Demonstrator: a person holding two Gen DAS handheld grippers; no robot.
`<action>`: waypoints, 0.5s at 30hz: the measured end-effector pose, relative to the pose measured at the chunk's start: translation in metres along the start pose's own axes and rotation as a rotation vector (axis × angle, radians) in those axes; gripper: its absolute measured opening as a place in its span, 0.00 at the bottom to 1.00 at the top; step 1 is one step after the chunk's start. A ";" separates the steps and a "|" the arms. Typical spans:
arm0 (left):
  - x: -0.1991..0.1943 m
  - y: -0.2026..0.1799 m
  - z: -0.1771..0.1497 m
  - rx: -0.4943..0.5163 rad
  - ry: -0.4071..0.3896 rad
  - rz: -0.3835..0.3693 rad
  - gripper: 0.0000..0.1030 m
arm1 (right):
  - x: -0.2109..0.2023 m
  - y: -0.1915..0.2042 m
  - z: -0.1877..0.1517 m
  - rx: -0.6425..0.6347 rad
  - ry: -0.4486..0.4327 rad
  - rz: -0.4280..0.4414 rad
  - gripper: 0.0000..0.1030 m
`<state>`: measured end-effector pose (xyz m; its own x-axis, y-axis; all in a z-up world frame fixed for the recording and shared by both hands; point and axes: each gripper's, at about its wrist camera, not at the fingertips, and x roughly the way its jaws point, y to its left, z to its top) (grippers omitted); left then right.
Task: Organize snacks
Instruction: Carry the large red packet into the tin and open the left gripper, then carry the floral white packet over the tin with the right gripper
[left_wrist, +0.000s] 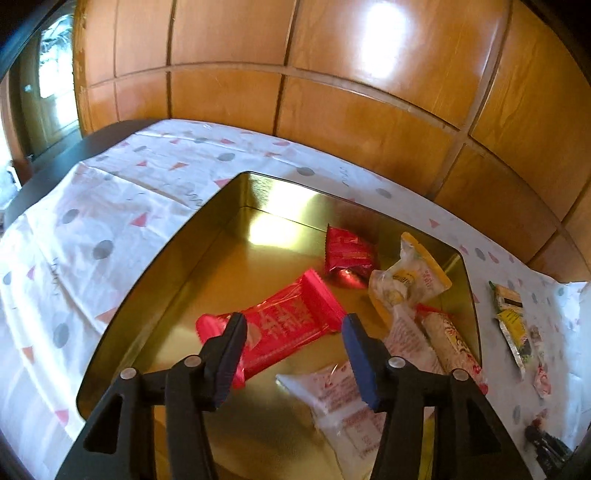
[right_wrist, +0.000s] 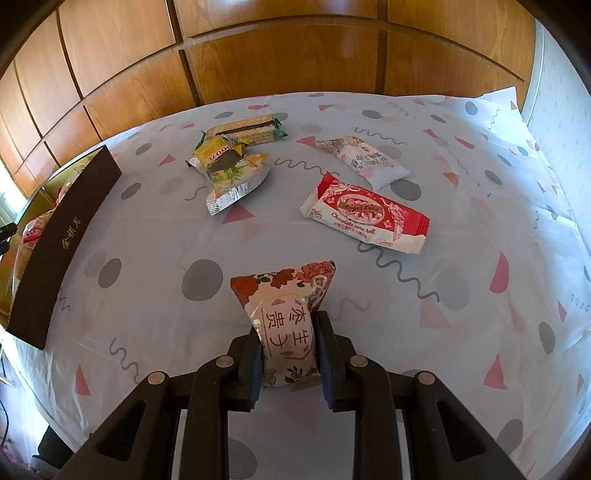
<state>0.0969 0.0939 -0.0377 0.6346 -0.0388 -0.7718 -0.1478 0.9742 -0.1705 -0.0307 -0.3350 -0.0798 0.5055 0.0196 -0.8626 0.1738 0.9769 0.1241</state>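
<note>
My left gripper (left_wrist: 293, 321) is open above a gold tin box (left_wrist: 207, 251), with a bright red snack bar (left_wrist: 280, 325) lying between and below its fingers. The tin also holds a dark red packet (left_wrist: 347, 254), a yellow-edged pouch (left_wrist: 410, 277), a white packet (left_wrist: 343, 402) and a red-and-white roll (left_wrist: 450, 343). My right gripper (right_wrist: 288, 332) is shut on a floral snack packet (right_wrist: 284, 314) just above the tablecloth. The tin's dark side (right_wrist: 62, 236) shows at the left of the right wrist view.
On the patterned tablecloth (right_wrist: 147, 240) lie a red-and-white chocolate roll packet (right_wrist: 365, 214), a white packet (right_wrist: 365, 158), a yellow-green packet (right_wrist: 229, 170) and a wafer packet (right_wrist: 247, 127). A green packet (left_wrist: 511, 317) lies right of the tin. Wooden panels (left_wrist: 332, 74) stand behind.
</note>
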 end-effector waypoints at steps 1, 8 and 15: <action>-0.003 0.000 -0.003 0.002 -0.006 0.002 0.58 | 0.000 0.000 0.000 -0.001 -0.001 -0.004 0.25; -0.022 -0.005 -0.017 0.060 -0.038 0.010 0.66 | -0.002 0.004 -0.001 -0.008 0.001 0.001 0.25; -0.038 -0.013 -0.028 0.097 -0.069 0.011 0.69 | -0.002 0.011 -0.004 -0.015 0.001 0.009 0.25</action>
<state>0.0536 0.0762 -0.0236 0.6847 -0.0162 -0.7287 -0.0827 0.9916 -0.0998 -0.0328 -0.3231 -0.0788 0.5064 0.0290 -0.8618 0.1560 0.9799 0.1246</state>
